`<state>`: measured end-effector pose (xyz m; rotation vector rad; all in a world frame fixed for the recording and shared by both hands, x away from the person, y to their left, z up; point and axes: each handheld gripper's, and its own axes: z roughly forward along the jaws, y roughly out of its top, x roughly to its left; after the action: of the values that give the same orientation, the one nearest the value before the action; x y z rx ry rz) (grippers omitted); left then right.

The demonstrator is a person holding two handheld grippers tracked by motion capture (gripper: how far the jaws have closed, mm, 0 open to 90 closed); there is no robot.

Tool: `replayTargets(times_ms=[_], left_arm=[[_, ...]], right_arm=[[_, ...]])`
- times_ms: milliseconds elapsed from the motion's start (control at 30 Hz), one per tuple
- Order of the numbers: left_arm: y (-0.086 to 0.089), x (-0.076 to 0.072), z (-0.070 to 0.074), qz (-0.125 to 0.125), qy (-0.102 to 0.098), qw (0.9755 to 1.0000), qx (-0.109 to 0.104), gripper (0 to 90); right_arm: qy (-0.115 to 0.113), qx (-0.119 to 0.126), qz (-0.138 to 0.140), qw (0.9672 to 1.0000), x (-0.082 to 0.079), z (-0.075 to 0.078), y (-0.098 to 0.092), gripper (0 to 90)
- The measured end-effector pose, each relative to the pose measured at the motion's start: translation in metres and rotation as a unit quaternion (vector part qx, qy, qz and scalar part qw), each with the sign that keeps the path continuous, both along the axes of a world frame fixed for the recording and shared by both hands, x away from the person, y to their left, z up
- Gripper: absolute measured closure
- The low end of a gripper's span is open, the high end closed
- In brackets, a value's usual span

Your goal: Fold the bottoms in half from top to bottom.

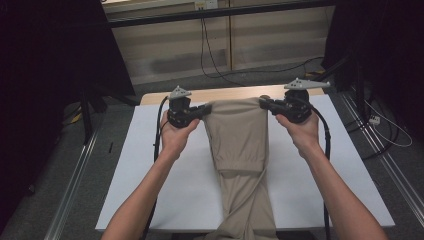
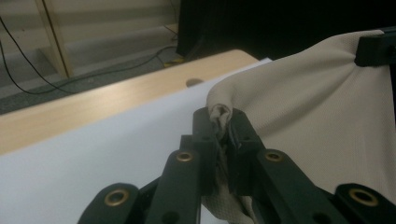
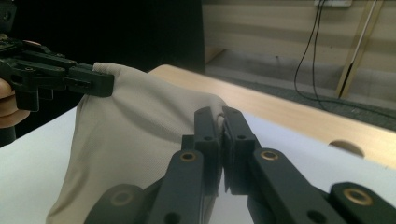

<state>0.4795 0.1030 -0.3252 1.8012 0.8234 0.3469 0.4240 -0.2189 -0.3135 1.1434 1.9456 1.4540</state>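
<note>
The left gripper [image 1: 204,111] is clamped on one top corner of the beige trousers [image 1: 239,145], its jaws pinching a small bunch of cloth; in the left gripper view that bunch [image 2: 220,116] sits squeezed between the two black jaws. The right gripper [image 1: 264,103] is clamped on the other top corner, and in the right gripper view [image 3: 222,133] a thin fold of cloth is pressed between its jaws.

In the high view the trousers hang between the two grippers, top edge stretched nearly level and lifted off the tabletop [image 1: 150,145]. The cloth runs from 12 o'clock down toward 6 o'clock over the middle of the white sheet, narrows at a folded hem about halfway, then spreads and drops over the near edge at 6 o'clock. The left hand [image 1: 176,135] sits at about 10 o'clock from the cloth's middle, the right hand [image 1: 300,131] at about 2 o'clock.

A strip of bare wood [image 1: 225,93] shows along the far edge at 12 o'clock. Black cables [image 1: 212,55] trail on the floor beyond.
</note>
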Motion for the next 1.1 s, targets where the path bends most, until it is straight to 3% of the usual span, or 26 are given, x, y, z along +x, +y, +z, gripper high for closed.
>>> replayTargets(times_ms=[233,400,500,533,567,600,633,667,767,867,967,1000,1067,1100], left_arm=[[-0.002,0.036,0.017,0.025,-0.001,0.9996,-0.011,83.9],[-0.004,0.058,0.004,0.038,0.018,0.999,-0.014,83.9],[-0.008,0.073,-0.01,0.047,0.031,0.9984,-0.011,83.1],[-0.01,0.077,-0.016,0.056,0.027,0.9981,0.003,79.8],[-0.012,0.08,-0.023,0.069,0.035,0.9969,0.01,67.7],[-0.012,0.083,-0.03,0.078,0.056,0.9952,0.013,47.7],[-0.013,0.084,-0.036,0.076,0.071,0.9944,0.02,37.2],[-0.012,0.083,-0.042,0.072,0.073,0.9944,0.028,38.4],[-0.009,0.074,-0.054,0.069,0.079,0.9941,0.03,29.8],[-0.004,0.053,-0.06,0.05,0.074,0.9955,0.032,28.2],[0.0,0.022,-0.068,0.035,0.065,0.9958,0.054,28.3],[0.001,0.014,-0.07,0.031,0.066,0.9962,0.047,28.3],[0.005,-0.009,-0.077,0.017,0.071,0.9959,0.055,30.2],[0.007,-0.021,-0.08,0.008,0.08,0.9958,0.044,31.1]], right_arm=[[-0.003,0.004,-0.017,0.9998,0.039,0.022,0.005,86.2],[0.011,0.01,-0.03,0.9994,0.069,0.015,0.006,86.2],[0.025,0.0,-0.041,0.9988,0.087,0.004,0.007,83.9],[0.028,-0.008,-0.055,0.9981,0.092,-0.001,0.008,74.4],[0.028,-0.015,-0.08,0.9962,0.097,-0.007,0.009,59.8],[0.037,-0.017,-0.097,0.9945,0.1,-0.013,0.009,50.3],[0.051,-0.012,-0.1,0.9936,0.103,-0.019,0.008,45.3],[0.06,-0.004,-0.102,0.993,0.103,-0.025,0.007,41.6],[0.071,-0.014,-0.085,0.9937,0.094,-0.04,0.008,38.1],[0.079,-0.013,-0.062,0.9949,0.074,-0.051,0.008,39.1],[0.077,-0.012,-0.036,0.9963,0.044,-0.06,0.009,40.2],[0.074,-0.014,-0.025,0.9968,0.029,-0.063,0.01,41.9],[0.077,-0.018,-0.008,0.9969,0.008,-0.07,0.013,46.4],[0.078,-0.027,0.003,0.9965,-0.004,-0.074,0.015,51.1]])
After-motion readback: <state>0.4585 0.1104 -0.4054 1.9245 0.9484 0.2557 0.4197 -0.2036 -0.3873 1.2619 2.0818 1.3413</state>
